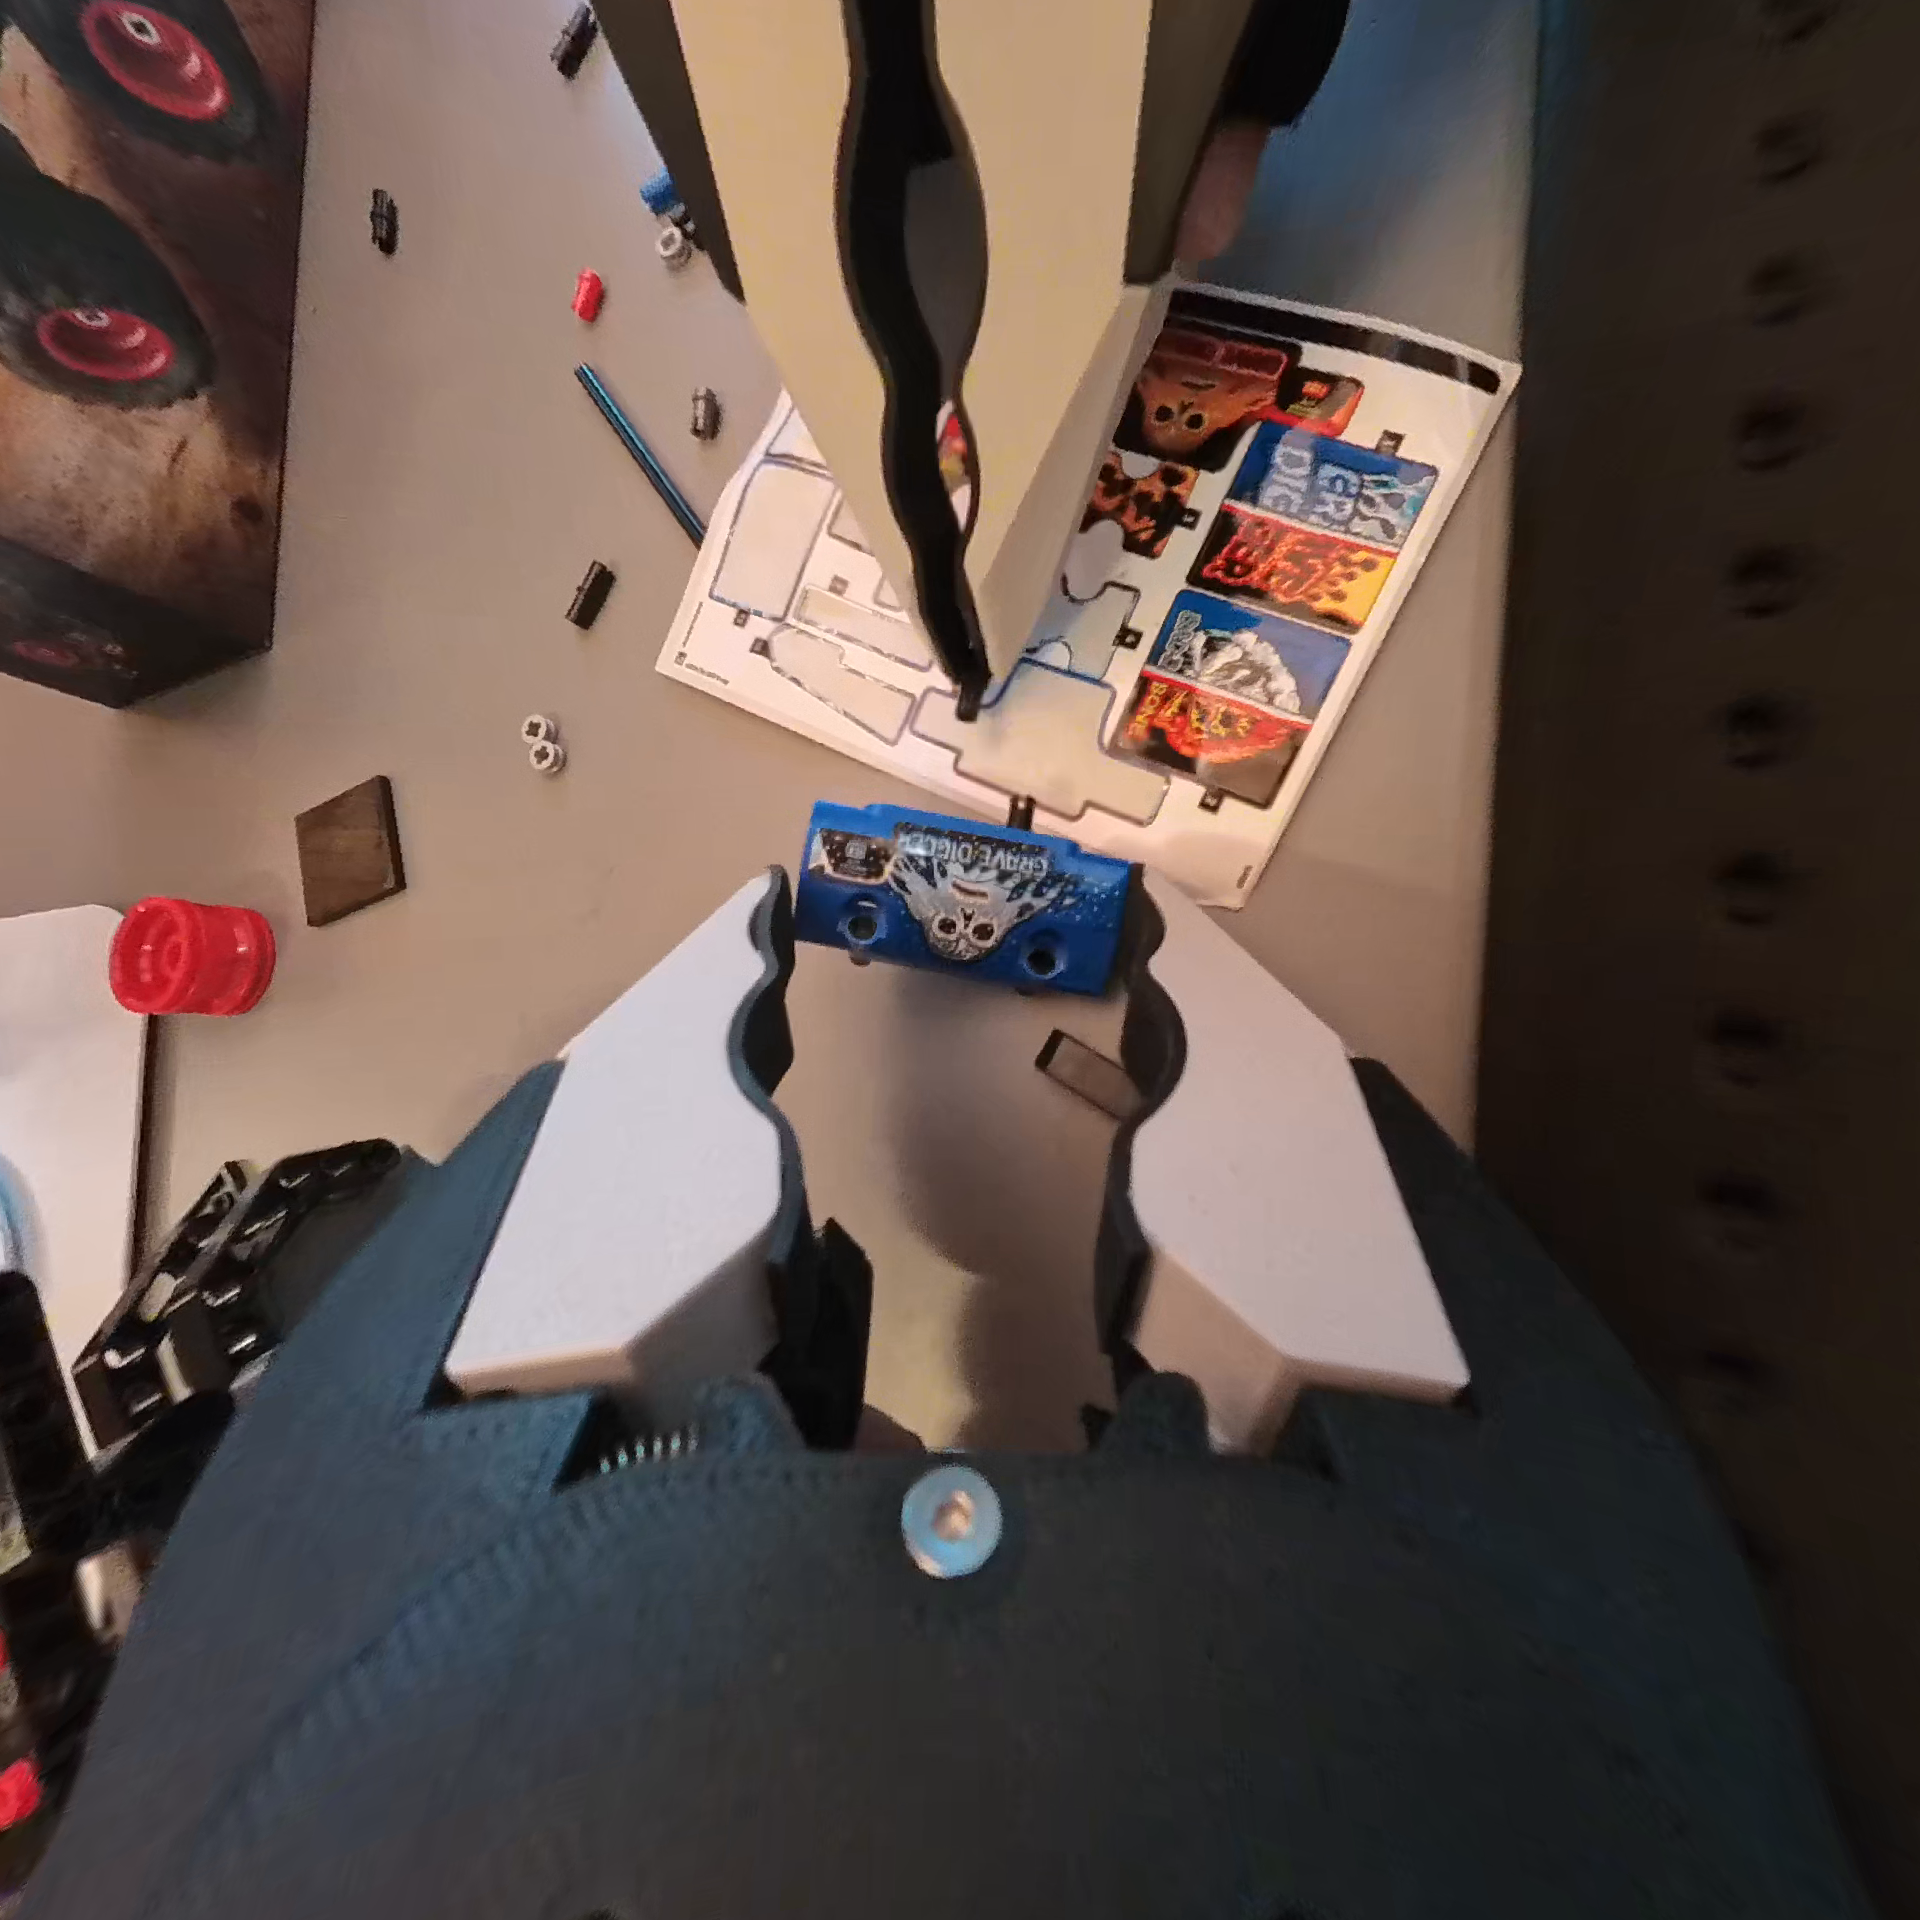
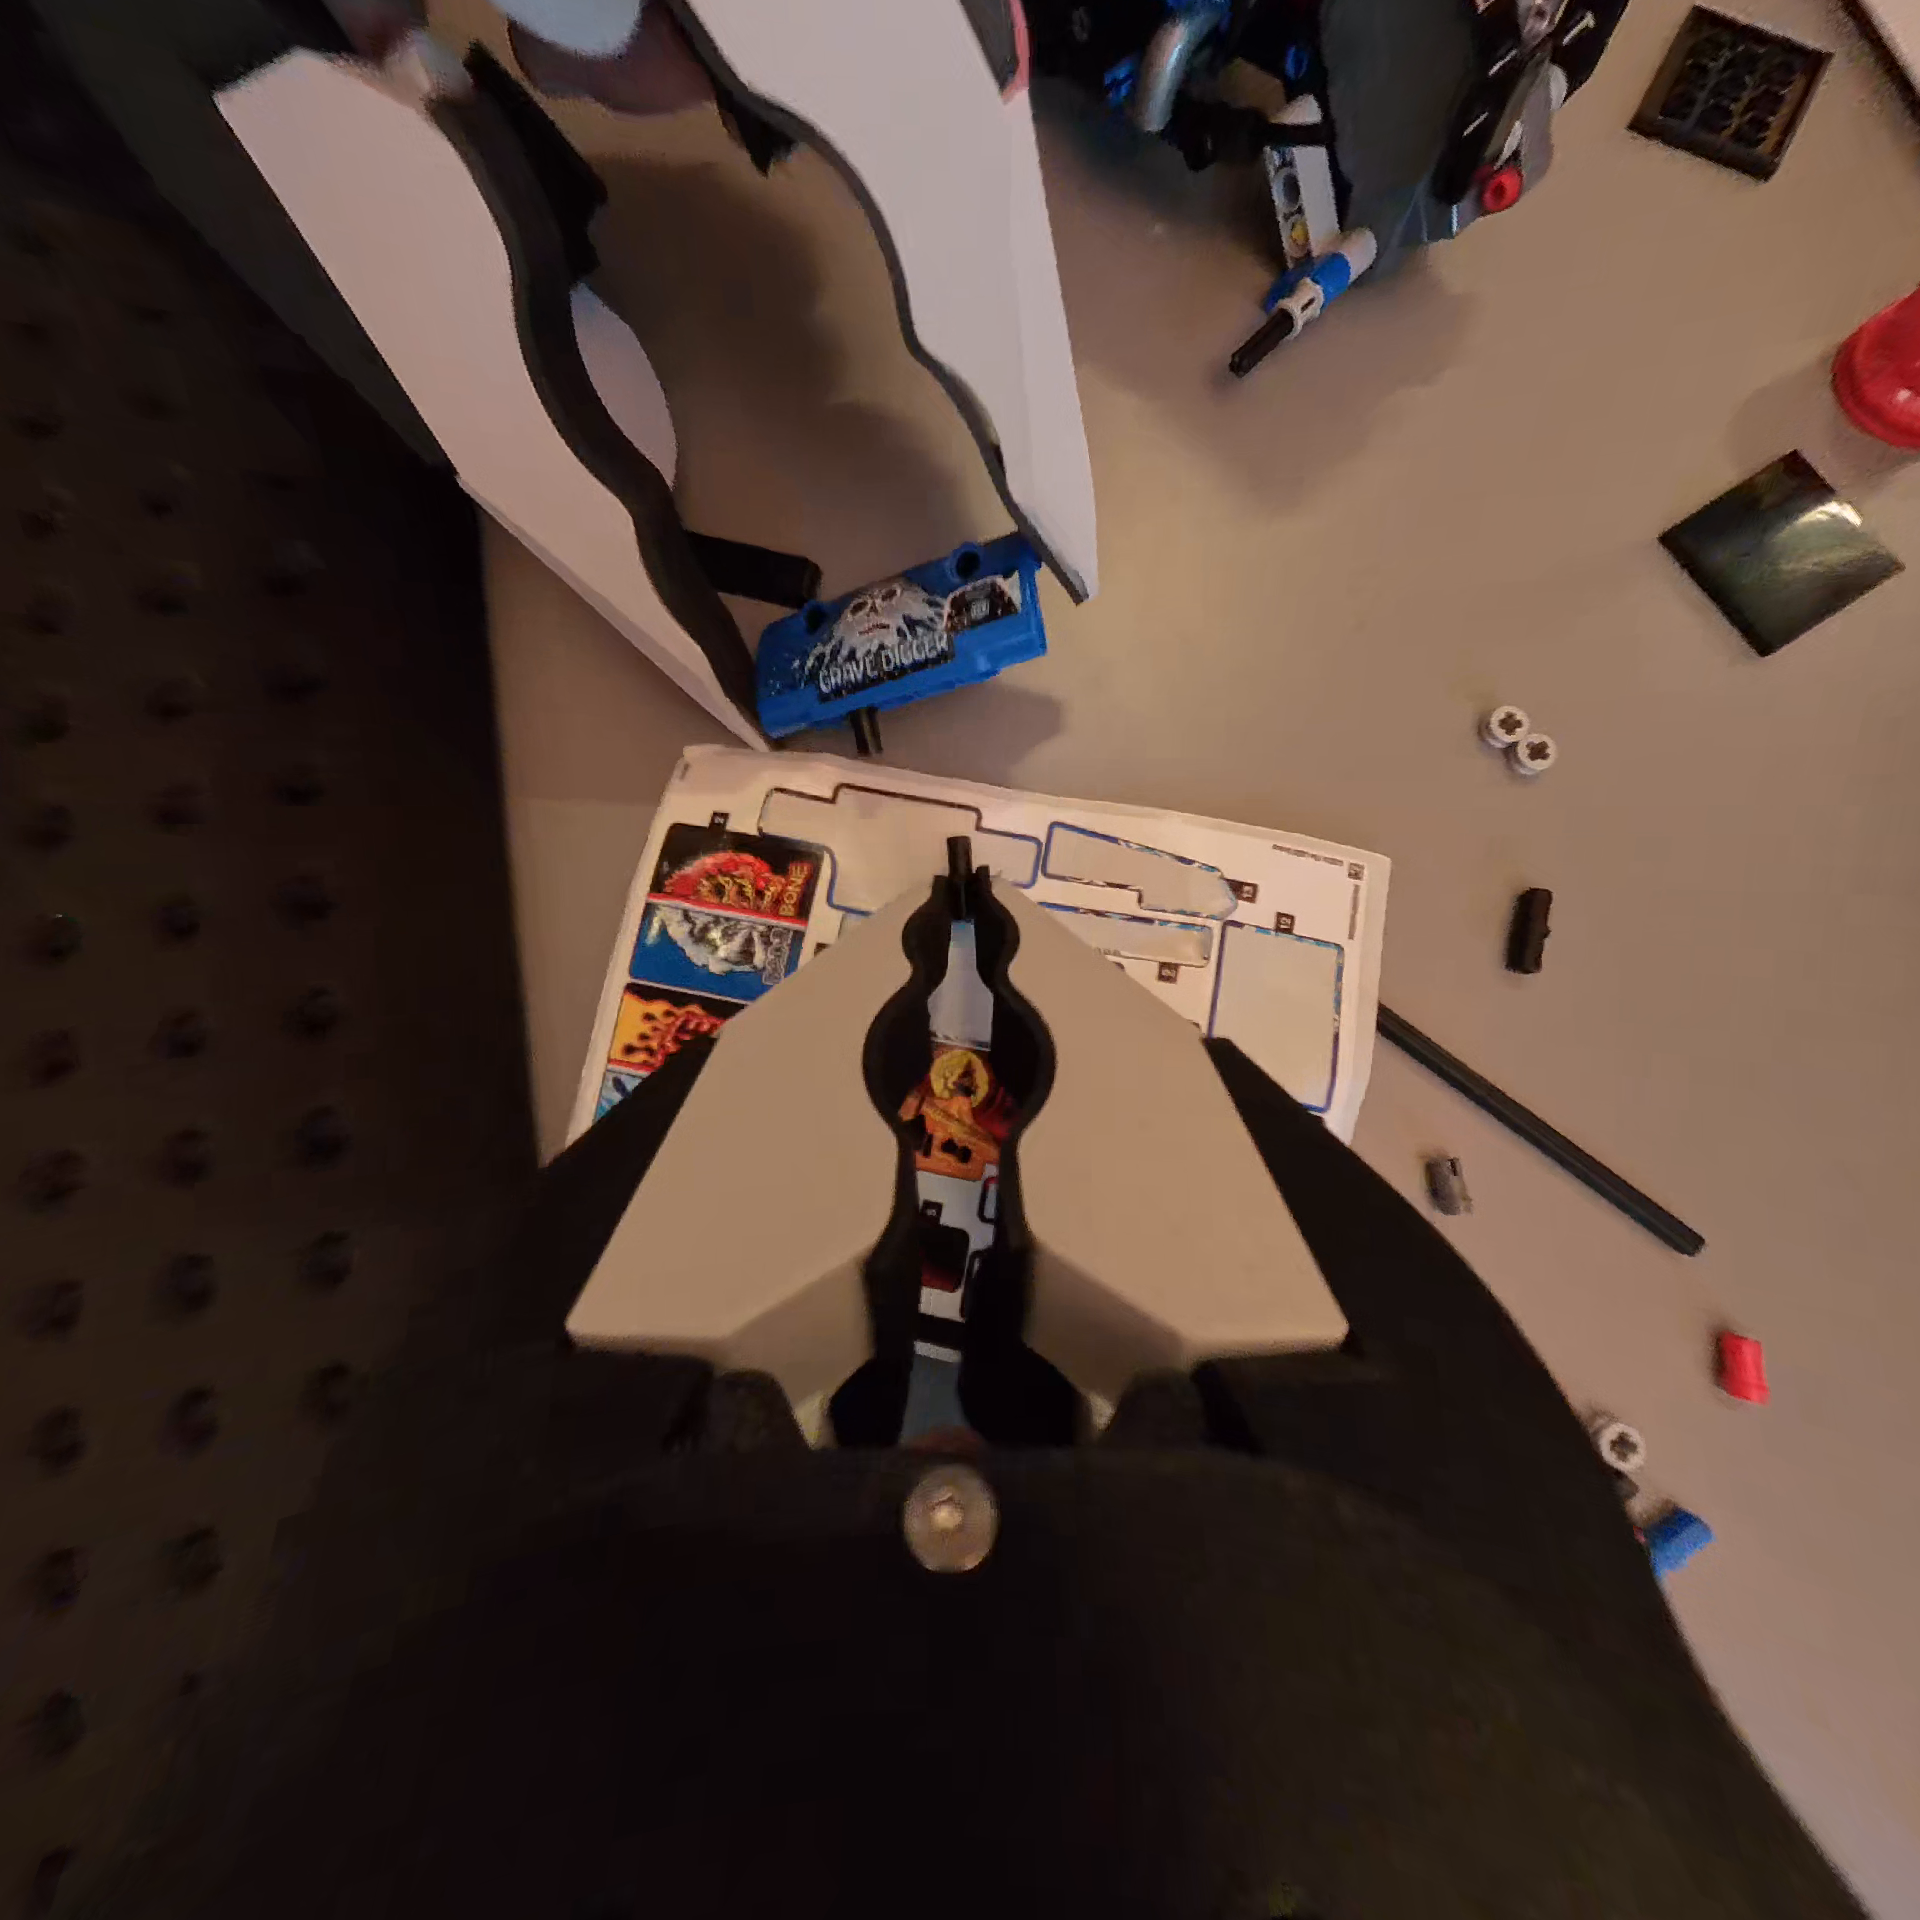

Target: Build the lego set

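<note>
Blue panel (image 1: 961,912) lay on the table (image 1: 468,520) crosswise between the spread fingers of the left gripper (image 1: 956,935), nearer it than the right gripper (image 2: 961,883), which pinched a small black pin (image 2: 958,862) over the sticker sheet (image 2: 1278,997).

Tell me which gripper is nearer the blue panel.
Left. The left gripper is open with its fingers on either side of the blue panel. The right gripper is shut on a black pin over the sticker sheet beside it.

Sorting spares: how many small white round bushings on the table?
3 bushings: two together near the sticker sheet, one beside the blue piece. Others may be hidden.
</note>
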### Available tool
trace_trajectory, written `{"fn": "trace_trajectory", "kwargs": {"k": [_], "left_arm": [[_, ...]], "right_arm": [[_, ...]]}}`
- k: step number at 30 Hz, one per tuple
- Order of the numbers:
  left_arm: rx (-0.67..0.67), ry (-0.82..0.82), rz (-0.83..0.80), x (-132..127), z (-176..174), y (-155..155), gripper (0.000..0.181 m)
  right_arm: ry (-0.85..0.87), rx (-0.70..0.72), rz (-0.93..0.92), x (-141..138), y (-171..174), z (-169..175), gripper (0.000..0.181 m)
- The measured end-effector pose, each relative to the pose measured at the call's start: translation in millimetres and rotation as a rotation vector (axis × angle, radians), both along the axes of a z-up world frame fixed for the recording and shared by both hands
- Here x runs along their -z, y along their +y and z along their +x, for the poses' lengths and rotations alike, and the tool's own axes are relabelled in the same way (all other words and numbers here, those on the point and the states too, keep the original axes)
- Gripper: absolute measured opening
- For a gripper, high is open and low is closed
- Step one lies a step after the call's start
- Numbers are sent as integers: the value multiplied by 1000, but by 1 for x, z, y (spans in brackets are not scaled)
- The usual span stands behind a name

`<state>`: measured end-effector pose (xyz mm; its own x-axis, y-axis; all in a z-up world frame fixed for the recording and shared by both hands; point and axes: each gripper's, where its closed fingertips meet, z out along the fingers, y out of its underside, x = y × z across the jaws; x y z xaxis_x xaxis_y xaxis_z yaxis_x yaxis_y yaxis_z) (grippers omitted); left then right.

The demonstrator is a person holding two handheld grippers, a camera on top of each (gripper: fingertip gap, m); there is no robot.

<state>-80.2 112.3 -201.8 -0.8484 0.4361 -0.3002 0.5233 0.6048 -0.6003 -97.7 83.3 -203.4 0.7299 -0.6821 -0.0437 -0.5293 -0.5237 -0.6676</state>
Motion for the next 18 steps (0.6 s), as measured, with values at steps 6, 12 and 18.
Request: {"fn": "trace_trajectory", "kwargs": {"k": [6, 12, 18], "left_arm": [[-2, 124, 56, 4, -4, -1, 72], [41, 126, -103, -25, -9, -10, 46], [138, -196, -254, -41, -13, -19, 15]], "right_arm": [[11, 10, 69, -7, 4, 1, 3], [22, 19, 212, -23, 9, 1, 2], [52, 2, 333, -39, 15, -2, 3]]}}
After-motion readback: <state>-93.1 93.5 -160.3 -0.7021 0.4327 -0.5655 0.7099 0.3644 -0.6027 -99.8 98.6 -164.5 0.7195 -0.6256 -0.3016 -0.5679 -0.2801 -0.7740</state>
